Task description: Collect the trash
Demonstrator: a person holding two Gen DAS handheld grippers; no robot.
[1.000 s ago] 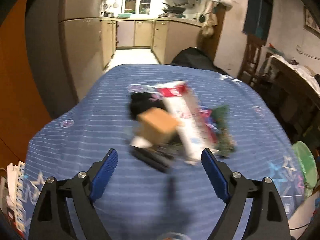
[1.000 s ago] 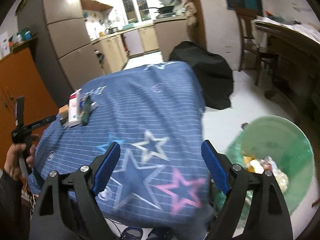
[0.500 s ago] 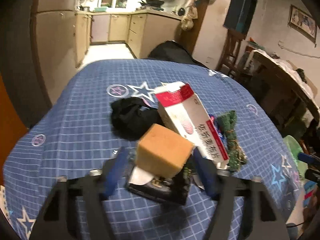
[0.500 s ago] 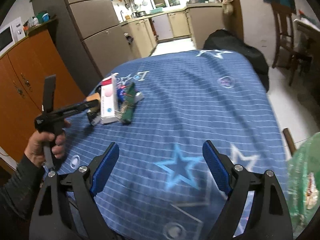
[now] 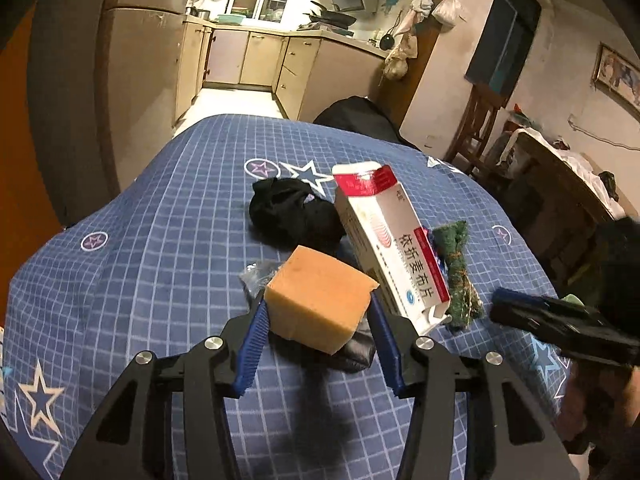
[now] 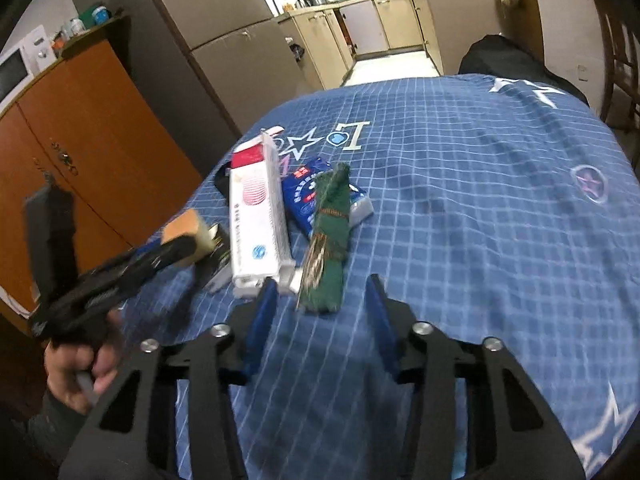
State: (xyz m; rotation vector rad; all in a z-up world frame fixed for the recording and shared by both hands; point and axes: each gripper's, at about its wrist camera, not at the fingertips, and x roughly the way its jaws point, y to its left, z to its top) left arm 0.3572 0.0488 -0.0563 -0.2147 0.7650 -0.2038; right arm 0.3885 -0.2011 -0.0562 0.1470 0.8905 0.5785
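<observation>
Since the earlier frames the left gripper (image 5: 318,316) has advanced from a wide-open stand short of the pile to the pile itself, and its jaws have just been closing, with the sponge (image 5: 320,304) between them. The right gripper (image 6: 320,300) has swung off the table edge beside the green bin to the pile; its jaws have just been closing too, with the green cloth strip (image 6: 328,236) near their mouth.

Step in hand — the pick-up stage of trash collection. The left fingers (image 5: 252,344) stand against the sponge's two flanks and appear clamped on it. The right fingers are part-way together, apart from the strip; nothing is held.

Position: the pile lies on the blue checked tablecloth (image 5: 160,240). In the left wrist view the sponge is at centre; the white and red box (image 5: 384,240) is at its 2 o'clock, the black cloth (image 5: 292,216) at 12, and a dark packet (image 5: 356,352) is under it.

Orientation, right wrist view: the strip's long axis runs from 12 to 6 o'clock, with its near end towards the right gripper, as does the box (image 6: 256,220).

Judgement: the next move calls for lifting the sponge clear without dragging the packet. The right gripper needs to advance and straddle the strip's near end across its narrow width.
</observation>
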